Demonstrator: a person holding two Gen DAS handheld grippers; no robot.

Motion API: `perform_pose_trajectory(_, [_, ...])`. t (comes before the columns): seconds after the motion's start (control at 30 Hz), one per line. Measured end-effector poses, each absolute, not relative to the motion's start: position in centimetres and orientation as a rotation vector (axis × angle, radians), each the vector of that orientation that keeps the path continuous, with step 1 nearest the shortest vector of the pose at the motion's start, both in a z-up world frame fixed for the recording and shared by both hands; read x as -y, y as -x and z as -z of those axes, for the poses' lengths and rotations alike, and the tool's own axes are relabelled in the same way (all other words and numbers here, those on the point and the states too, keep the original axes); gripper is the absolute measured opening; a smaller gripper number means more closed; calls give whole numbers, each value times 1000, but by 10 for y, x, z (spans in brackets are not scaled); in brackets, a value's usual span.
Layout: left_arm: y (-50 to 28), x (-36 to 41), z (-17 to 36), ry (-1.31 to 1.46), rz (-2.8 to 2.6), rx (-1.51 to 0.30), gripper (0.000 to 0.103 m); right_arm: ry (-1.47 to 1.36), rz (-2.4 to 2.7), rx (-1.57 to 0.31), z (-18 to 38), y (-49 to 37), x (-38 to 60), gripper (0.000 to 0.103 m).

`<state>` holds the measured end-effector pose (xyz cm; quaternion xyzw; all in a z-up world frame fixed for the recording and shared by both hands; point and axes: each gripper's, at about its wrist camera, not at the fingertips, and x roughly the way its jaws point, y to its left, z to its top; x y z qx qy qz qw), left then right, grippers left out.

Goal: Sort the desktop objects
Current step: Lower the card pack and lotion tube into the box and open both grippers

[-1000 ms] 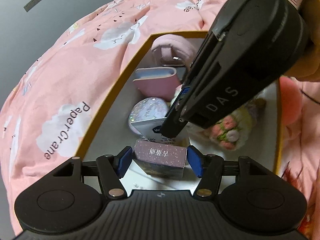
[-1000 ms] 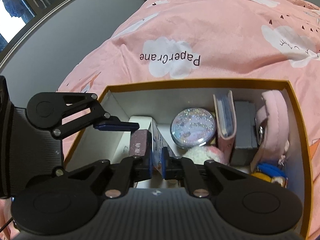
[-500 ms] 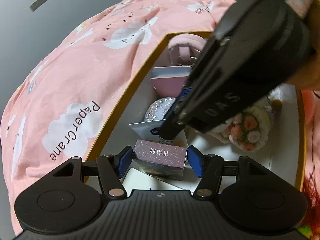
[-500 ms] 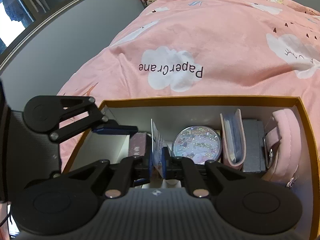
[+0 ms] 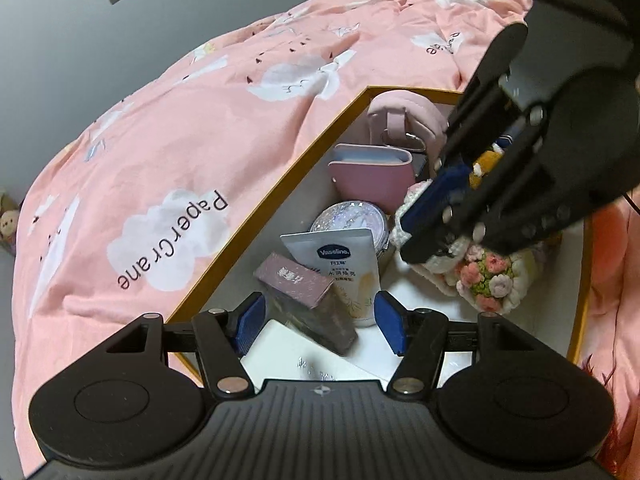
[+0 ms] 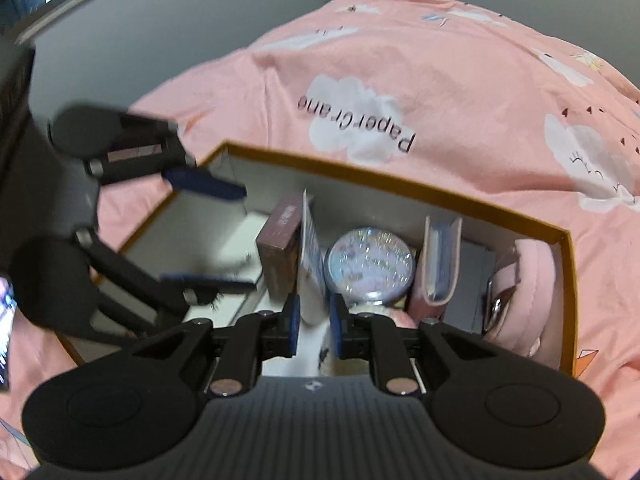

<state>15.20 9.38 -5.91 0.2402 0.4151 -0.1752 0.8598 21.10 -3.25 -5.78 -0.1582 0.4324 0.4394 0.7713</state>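
Observation:
An open box with an orange rim (image 5: pixel 280 184) (image 6: pixel 400 188) lies on a pink bedspread. Inside stand a mauve glitter carton (image 5: pixel 300 284) (image 6: pixel 282 236), a Vaseline tube (image 5: pixel 344 264) (image 6: pixel 310 256), a round glitter tin (image 5: pixel 352 220) (image 6: pixel 370 266), a pink card wallet (image 5: pixel 372 172) (image 6: pixel 436 264) and a pink pouch (image 5: pixel 404 120) (image 6: pixel 528 284). My left gripper (image 5: pixel 320 322) is open above the carton, not touching it. My right gripper (image 6: pixel 314 324) is open, its jaws apart either side of the tube's near edge; it also shows in the left wrist view (image 5: pixel 440 216).
A crocheted flower bunch (image 5: pixel 484 280) lies at the box's right side. A white card (image 5: pixel 296 356) lies flat on the box floor at its near end. The pink bedspread (image 5: pixel 160 160) surrounds the box. Grey wall lies beyond.
Both grippers have let go and lifted back. The left jaws opened off the mauve carton, which now leans on the tube. The right jaws opened off the Vaseline tube.

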Motion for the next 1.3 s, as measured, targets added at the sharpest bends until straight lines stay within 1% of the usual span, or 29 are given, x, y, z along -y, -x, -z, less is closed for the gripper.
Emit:
perform_pose_trajectory(0.03, [-153,-93,58,-498,355,-888,71,354,-955,-944,60,-211,30,17])
perform_pose_trajectory(0.1, [-151,-92,58,-472,337,-920,65,373,-974,-956,64,-211,27,17])
perform_pose_trajectory(0.17, [-149,-92,61,-443,354,-949,52,405,-997,-965,66,-210,22,16])
perform_pose_trajectory(0.2, [-150,-92,63,-430,355,-969,48,424,-1005,-970,68,-209,18,16])
perform_pose_trajectory(0.23, [-151,-93,66,-425,344,-983,41,447,-1013,-974,70,-209,14,16])
perform_pose_trajectory(0.3, [-155,-96,72,-422,317,-995,41,499,-1020,-979,75,-207,2,16])
perform_pose_trajectory(0.4, [-162,-101,79,-385,297,-1023,34,555,-1005,-1018,83,-209,-11,15])
perform_pose_trajectory(0.53, [-169,-108,82,-345,298,-1032,31,597,-986,-1056,94,-213,-24,12])
perform_pose_trajectory(0.67, [-172,-115,81,-310,302,-1028,30,616,-997,-1077,99,-216,-31,12])
perform_pose_trajectory(0.8, [-177,-121,81,-275,316,-1025,30,664,-958,-1036,102,-225,-36,13])
perform_pose_trajectory(0.87, [-178,-121,83,-282,312,-1021,29,643,-975,-1056,105,-230,-37,13])
perform_pose_trajectory(1.0, [-180,-123,84,-262,316,-1020,25,664,-998,-1020,109,-228,-40,13])
perform_pose_trajectory(1.07, [-182,-124,85,-257,312,-1018,21,660,-1008,-1019,109,-228,-41,12])
perform_pose_trajectory(1.3, [-192,-128,87,-204,301,-1047,20,641,-991,-1021,108,-235,-40,4])
